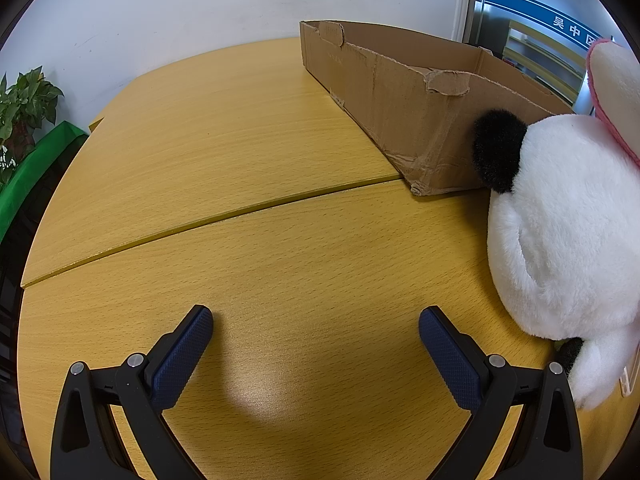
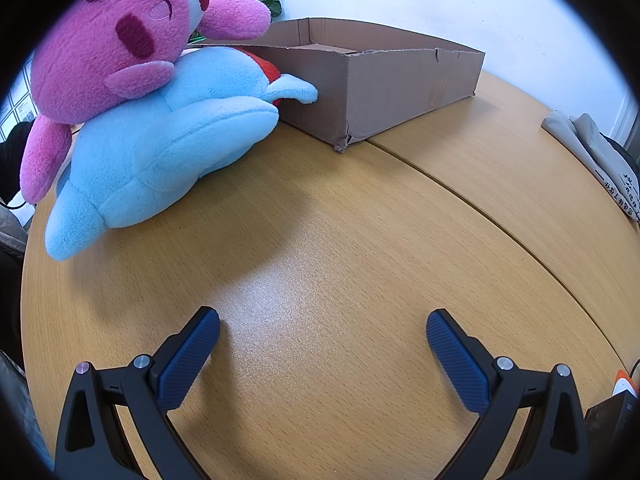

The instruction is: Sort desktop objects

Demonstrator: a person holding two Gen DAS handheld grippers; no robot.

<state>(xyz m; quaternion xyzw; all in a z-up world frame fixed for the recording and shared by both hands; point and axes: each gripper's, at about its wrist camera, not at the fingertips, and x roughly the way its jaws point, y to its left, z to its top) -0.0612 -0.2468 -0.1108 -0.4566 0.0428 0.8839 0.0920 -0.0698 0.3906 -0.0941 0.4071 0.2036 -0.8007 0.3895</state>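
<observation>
Wood-grain bench, yellow-tan, made of two panels with a curved seam running across it; same seam shows in the right wrist view on the bench. White wall behind. Potted green plant at far left, green cloth below it at the bench edge. Glass door with a blue sign strip at upper right.

Open cardboard box sits on the bench toward the back, edges torn, near corner crumpled; in the right wrist view the cardboard box looks empty as far as its inside shows. White plush toy with black ear lies on the bench at right, ear touching the box's near wall. Pink plush toy lies on top of a light blue plush toy, both on the bench just left of the box, the blue one's fin touching the box side. Grey-white folded bag at the right bench edge.

Left tool: fingers spread wide, nothing between them, over bare bench, the white plush just beside the right finger. Right tool: fingers spread wide, holding nothing, over bare bench, apart from the plush pile.
</observation>
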